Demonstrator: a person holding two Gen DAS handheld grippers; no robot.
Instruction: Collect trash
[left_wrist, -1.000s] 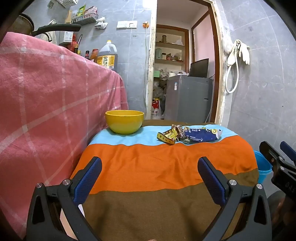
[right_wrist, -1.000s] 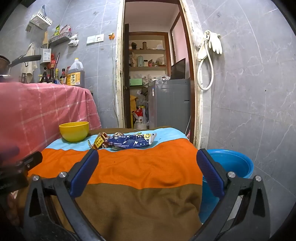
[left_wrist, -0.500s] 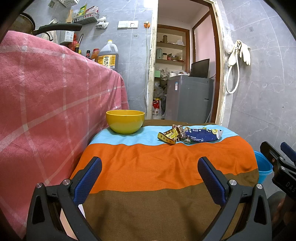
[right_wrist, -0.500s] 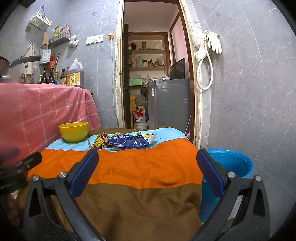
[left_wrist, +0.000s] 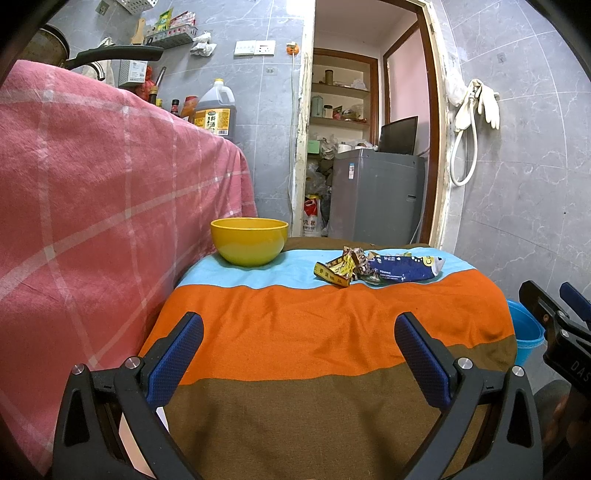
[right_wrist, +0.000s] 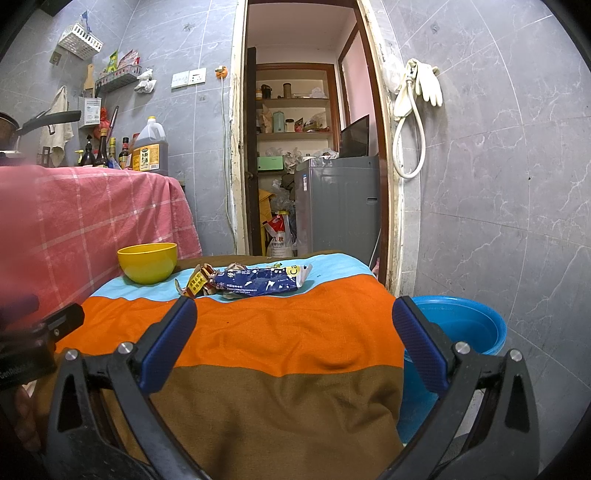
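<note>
Wrappers: I see a blue wrapper (right_wrist: 263, 281) and a crumpled yellow wrapper (right_wrist: 197, 283) touching each other on the far light-blue stripe of the striped cloth (right_wrist: 280, 332); this is the trash I am after, and nothing has hold of it yet.
Bowl: a yellow bowl (left_wrist: 249, 240) stands beside them to the left, apart from the pile; I cannot see inside it.
Bucket: a blue bucket (right_wrist: 463, 326) sits on the floor just off the cloth's right edge, likely where the trash goes.
Right gripper (right_wrist: 294, 334): jaws spread wide, empty, over the near brown stripe, pointed toward the wrappers, so I judge it best placed to reach.
Left gripper (left_wrist: 299, 343): equally wide, empty, well short of the pile.
</note>
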